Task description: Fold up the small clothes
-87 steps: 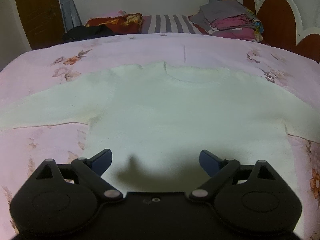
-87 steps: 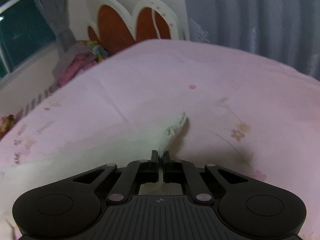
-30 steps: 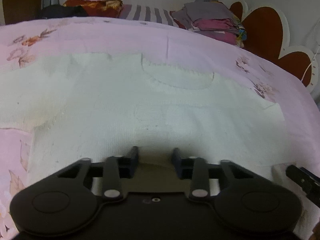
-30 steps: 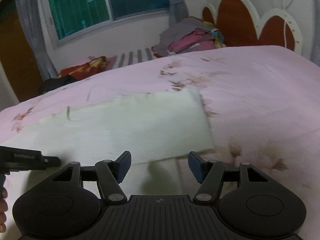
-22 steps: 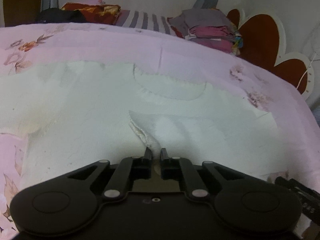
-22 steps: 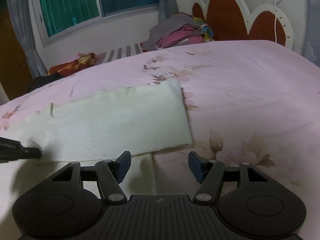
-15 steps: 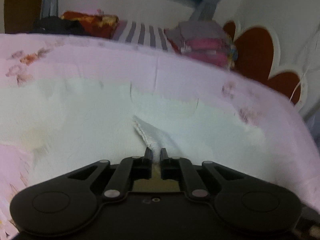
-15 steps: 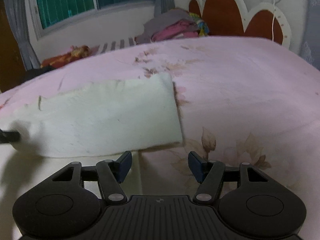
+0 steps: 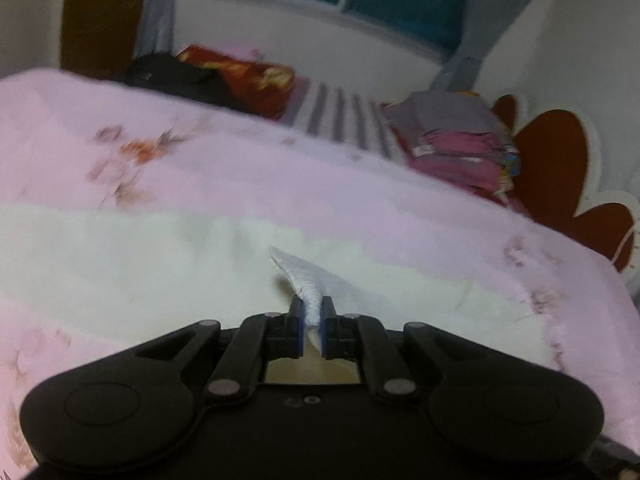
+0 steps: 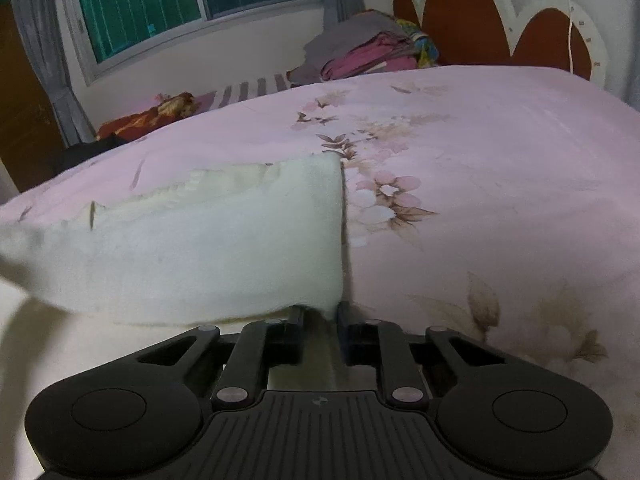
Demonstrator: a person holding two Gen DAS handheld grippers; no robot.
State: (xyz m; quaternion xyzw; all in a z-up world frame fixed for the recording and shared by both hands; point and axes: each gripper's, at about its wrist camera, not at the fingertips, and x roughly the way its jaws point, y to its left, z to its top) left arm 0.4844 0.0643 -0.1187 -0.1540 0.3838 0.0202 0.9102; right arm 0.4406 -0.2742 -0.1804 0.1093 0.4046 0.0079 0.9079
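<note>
Since a second ago the left claw [image 9: 311,322] has clenched on a pinch of the cream knitted sweater [image 9: 120,264] and lifted it, so a ridge of knit now rises from the garment up between its blue pads, and the view has swung up toward the window. The right claw [image 10: 319,326], which stood wide over the bedsheet a moment back, is closing now, with the near corner of the folded-over sweater edge between its jaws; whether the pads already press on the cloth I cannot tell. The sweater lies spread on the pink floral bed [image 10: 500,168], its right side already doubled inward, well short of the stack of folded clothes [image 10: 372,56] at the far side by the headboard. By my judgement this is the grasp that starts the next fold, hem toward collar. That calls for the right claw to finish its grip, then both hands to rise together and carry the near edge far across the bed, evenly, without skewing the fold.
</note>
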